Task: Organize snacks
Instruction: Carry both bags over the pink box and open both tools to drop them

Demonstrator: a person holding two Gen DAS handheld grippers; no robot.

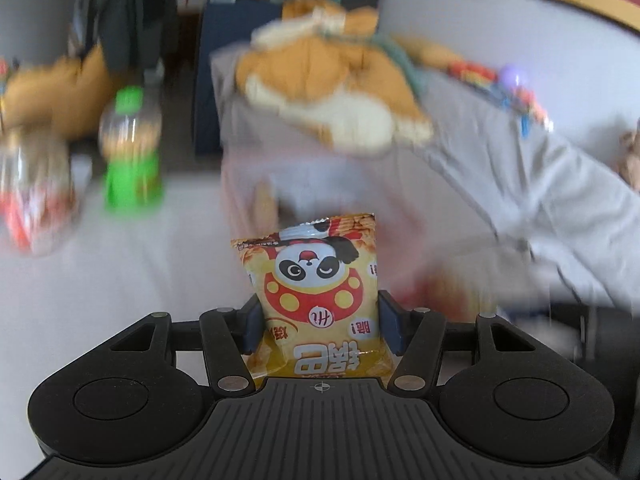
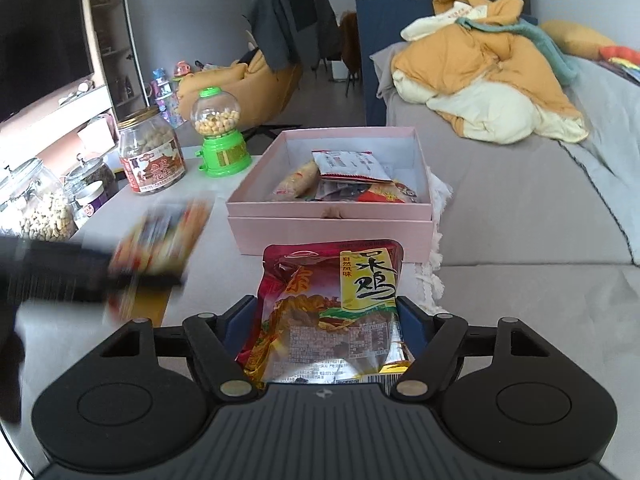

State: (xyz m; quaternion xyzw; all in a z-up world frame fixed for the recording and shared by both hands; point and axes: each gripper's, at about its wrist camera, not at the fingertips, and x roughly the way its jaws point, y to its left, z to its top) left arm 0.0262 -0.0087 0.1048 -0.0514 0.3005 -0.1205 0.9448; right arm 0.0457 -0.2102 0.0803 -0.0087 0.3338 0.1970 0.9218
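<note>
Left tool (image 1: 320, 316) grips the panda snack bag (image 1: 320, 280); right tool (image 2: 320, 324) grips the red chicken snack pouch (image 2: 328, 304) before the pink box (image 2: 332, 226).

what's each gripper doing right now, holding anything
left gripper: shut on the yellow panda snack bag
right gripper: shut on the red and yellow snack pouch

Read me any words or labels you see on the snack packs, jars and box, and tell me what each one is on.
"呆鸡": red pack, yellow panel, in the right hand-held gripper.
"自然风味": same panel, small.
Panda pack in the left hand-held gripper: big characters upside down, not readable.
Jar label: too small.
Packets in the pink box: too small.
Red pack's fine print: unreadable.
</note>
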